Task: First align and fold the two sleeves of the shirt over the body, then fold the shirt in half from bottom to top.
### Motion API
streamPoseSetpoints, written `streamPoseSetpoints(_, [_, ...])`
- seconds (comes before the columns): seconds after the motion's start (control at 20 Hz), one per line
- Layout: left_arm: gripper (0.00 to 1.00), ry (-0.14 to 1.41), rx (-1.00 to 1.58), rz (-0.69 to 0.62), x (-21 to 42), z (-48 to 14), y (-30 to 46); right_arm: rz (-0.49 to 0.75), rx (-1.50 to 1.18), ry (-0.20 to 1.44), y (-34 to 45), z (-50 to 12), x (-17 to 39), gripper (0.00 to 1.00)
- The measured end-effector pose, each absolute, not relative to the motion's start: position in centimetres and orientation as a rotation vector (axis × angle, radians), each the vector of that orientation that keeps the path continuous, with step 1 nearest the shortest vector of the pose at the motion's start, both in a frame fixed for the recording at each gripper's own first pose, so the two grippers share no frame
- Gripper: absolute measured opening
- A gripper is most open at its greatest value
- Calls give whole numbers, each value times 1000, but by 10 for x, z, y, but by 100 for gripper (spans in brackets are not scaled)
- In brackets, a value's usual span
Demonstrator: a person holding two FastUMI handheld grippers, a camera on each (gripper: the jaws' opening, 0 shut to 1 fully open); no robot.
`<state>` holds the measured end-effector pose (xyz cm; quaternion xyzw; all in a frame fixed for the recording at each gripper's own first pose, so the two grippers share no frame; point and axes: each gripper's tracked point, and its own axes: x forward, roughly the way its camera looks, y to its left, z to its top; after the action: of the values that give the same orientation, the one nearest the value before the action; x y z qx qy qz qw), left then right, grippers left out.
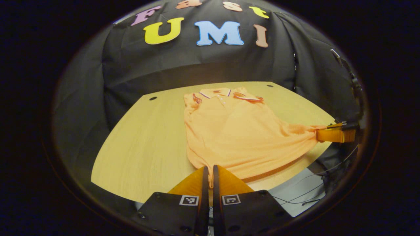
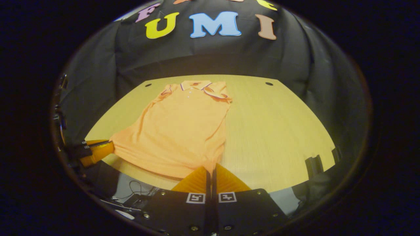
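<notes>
While both pairs of jaws are pressed together, each one pinches a bottom corner of the orange shirt (image 1: 229, 131). The left gripper (image 1: 210, 175) holds the corner on its side, and the cloth runs straight up and away from its jaws. The right gripper (image 2: 211, 175) holds the other bottom corner, pulled out to the side, so the bottom edge is stretched between the two. The shirt lies flat on the table (image 1: 147, 144), front side up, with its long way going from the jaws to the far end. The collar (image 1: 215, 92) is at the far end, near the black wall. The sleeves (image 2: 219, 91) look already tucked in over the body up by the collar. So I think the next step is the big fold, and both corners need to go up and forward toward the collar together. Both grippers are about equally near the bottom edge. I cannot read any tag or writing on the shirt.
</notes>
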<state>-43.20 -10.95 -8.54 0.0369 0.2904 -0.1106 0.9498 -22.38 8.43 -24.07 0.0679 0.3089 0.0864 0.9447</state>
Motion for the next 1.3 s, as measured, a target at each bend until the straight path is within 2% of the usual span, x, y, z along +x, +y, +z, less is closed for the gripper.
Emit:
streamPoseSetpoints(0.25, [12,498,22,-190,-385,-39,-114,168,145,541,76,-196,-185,0])
streamPoseSetpoints(0.6, [12,450,-27,-168,-307,-10,-112,164,136,469,76,-149,-111,0])
streamPoseSetpoints(0.65, [11,444,-32,-164,-294,-6,-110,165,131,461,77,-145,-99,4])
streamPoseSetpoints(0.7, [11,440,-36,-163,-283,-3,-108,164,126,456,77,-140,-87,0])
streamPoseSetpoints(1.3, [12,432,-65,-207,-127,13,-106,88,124,446,86,-113,44,0])
